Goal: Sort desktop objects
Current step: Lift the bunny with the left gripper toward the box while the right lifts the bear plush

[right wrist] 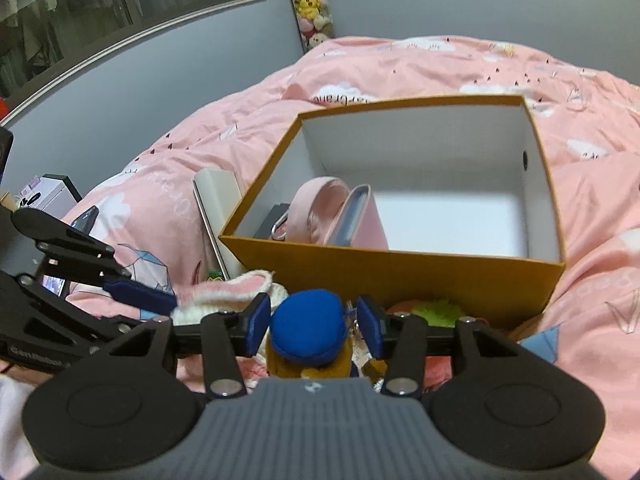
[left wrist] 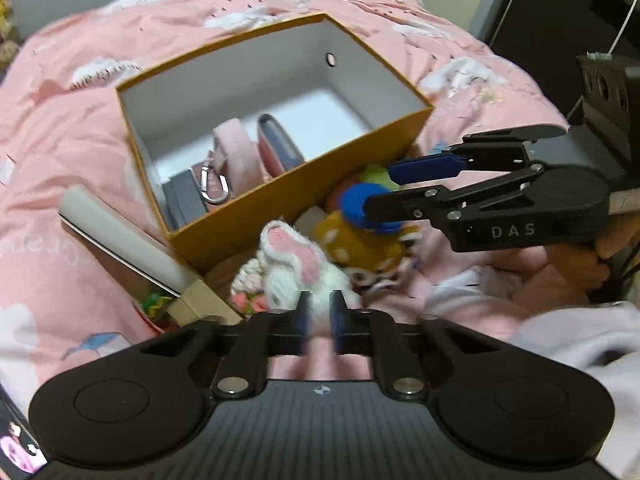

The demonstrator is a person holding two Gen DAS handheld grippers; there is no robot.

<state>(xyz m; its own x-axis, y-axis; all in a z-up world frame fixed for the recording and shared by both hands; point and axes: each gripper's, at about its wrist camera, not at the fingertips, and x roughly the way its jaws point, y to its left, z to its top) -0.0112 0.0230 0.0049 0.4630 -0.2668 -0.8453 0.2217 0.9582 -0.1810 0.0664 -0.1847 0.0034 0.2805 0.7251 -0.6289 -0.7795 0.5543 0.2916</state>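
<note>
A mustard-yellow plush doll with a round blue felt cap [right wrist: 307, 330] lies in a heap of soft toys on the pink cloud-print quilt [right wrist: 420, 68], just in front of the near wall of the open orange cardboard box with white lining [right wrist: 400, 276]. Our right gripper [right wrist: 312, 326] straddles the cap, its blue pads [right wrist: 256, 328] spread to either side with a gap showing, not yet pinching. Beside it, our left gripper [left wrist: 320, 314] has its fingers drawn close together around the white fluffy rabbit toy with pink-lined ears [left wrist: 298, 264]; motion blur keeps us from telling whether it truly grips. Inside the box already lie a pink strapped pouch with a metal clip [right wrist: 316, 210] and a dark flat case [left wrist: 184, 200]. We judge the risk to be a shallow hold: a squeeze on the rounded cap alone could slip off, or the lift could drag neighbouring toys and catch the box wall.
</note>
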